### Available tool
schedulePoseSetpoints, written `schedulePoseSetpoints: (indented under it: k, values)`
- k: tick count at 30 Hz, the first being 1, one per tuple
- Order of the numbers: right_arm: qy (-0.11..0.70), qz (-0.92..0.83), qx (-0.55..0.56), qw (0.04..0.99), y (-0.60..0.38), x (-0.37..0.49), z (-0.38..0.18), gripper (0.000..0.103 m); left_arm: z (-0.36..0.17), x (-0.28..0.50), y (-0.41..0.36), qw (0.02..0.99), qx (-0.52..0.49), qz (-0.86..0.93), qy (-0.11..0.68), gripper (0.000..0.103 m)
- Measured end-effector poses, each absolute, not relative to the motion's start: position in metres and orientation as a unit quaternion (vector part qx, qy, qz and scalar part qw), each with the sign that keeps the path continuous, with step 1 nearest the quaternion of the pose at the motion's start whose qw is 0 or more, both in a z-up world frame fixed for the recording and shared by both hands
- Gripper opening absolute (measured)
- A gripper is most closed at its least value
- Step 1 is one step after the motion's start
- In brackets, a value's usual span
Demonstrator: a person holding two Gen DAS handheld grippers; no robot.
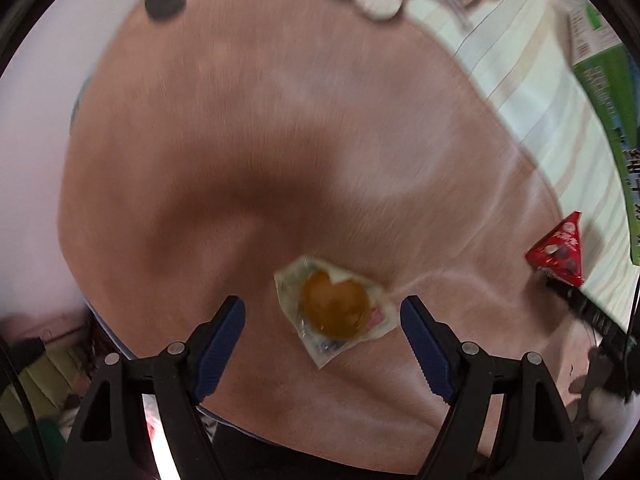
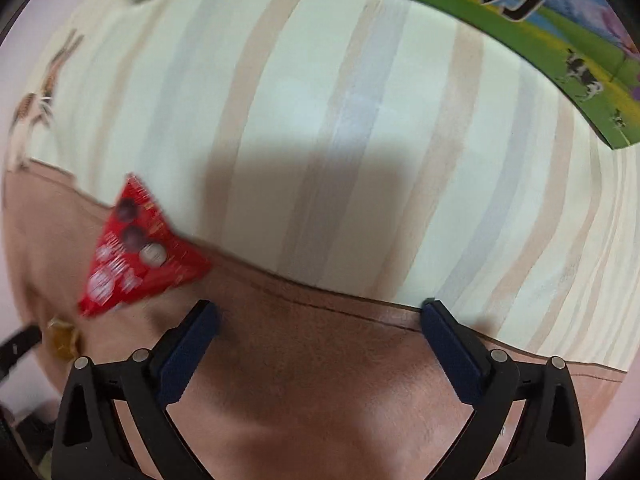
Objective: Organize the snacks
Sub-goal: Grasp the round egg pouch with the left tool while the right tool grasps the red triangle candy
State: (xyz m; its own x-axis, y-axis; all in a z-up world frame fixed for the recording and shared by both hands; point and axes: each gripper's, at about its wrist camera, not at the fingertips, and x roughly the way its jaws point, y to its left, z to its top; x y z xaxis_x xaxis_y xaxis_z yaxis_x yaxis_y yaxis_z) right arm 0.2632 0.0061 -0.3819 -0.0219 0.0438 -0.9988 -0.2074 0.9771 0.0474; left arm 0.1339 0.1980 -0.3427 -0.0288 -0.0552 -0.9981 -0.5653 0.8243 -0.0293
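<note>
A clear-wrapped snack with an orange-brown centre lies flat on a pinkish-brown blanket, between the spread fingers of the left gripper, whose jaws stand open and touch nothing. A red triangular snack packet rests at the blanket's edge, beside a striped cream sheet. The right gripper hangs open and empty over that seam. A green milk carton box sits at the sheet's far side.

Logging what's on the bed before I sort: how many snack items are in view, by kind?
Clear pouch with a brown snack: 1
Red triangular packet: 1
Green box: 1
Total: 3
</note>
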Motion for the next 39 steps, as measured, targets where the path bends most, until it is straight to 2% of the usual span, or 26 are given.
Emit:
schedulePoseSetpoints:
  k: [8, 11, 15, 20, 24, 26, 28, 30, 33, 39]
  values:
    - [0.740, 0.086, -0.058, 0.664, 0.012, 0.278, -0.389, 0.103, -0.372, 0.116, 0.208, 0.638, -0.253, 0.172, 0.706, 0.079]
    - [0.736, 0.087, 0.009, 0.671, 0.002, 0.278, -0.367, 0.101, -0.381, 0.113, 0.213, 0.632, -0.269, 0.154, 0.710, 0.079]
    - [0.736, 0.130, 0.151, 0.648, 0.002, 0.273, -0.349, 0.101, -0.390, 0.112, 0.220, 0.629, -0.291, 0.134, 0.708, 0.079]
    - [0.739, 0.145, 0.179, 0.633, 0.033, 0.275, -0.359, 0.100, -0.404, 0.111, 0.234, 0.621, -0.315, 0.119, 0.708, 0.079]
    - [0.741, 0.127, 0.154, 0.641, 0.047, 0.279, -0.376, 0.093, -0.412, 0.110, 0.244, 0.617, -0.326, 0.113, 0.707, 0.079]
    - [0.739, 0.113, 0.138, 0.650, 0.048, 0.271, -0.382, 0.084, -0.415, 0.109, 0.243, 0.620, -0.322, 0.109, 0.707, 0.078]
    - [0.737, 0.100, 0.116, 0.658, 0.051, 0.267, -0.381, 0.068, -0.417, 0.111, 0.243, 0.625, -0.308, 0.115, 0.708, 0.070]
    - [0.734, 0.098, 0.104, 0.664, 0.051, 0.264, -0.379, 0.058, -0.420, 0.117, 0.236, 0.629, -0.300, 0.114, 0.708, 0.060]
    - [0.732, 0.099, 0.087, 0.669, 0.056, 0.259, -0.375, 0.056, -0.419, 0.116, 0.230, 0.635, -0.287, 0.109, 0.708, 0.049]
    - [0.724, 0.119, 0.008, 0.679, 0.093, 0.250, -0.379, 0.057, -0.427, 0.130, 0.207, 0.646, -0.239, 0.100, 0.719, 0.048]
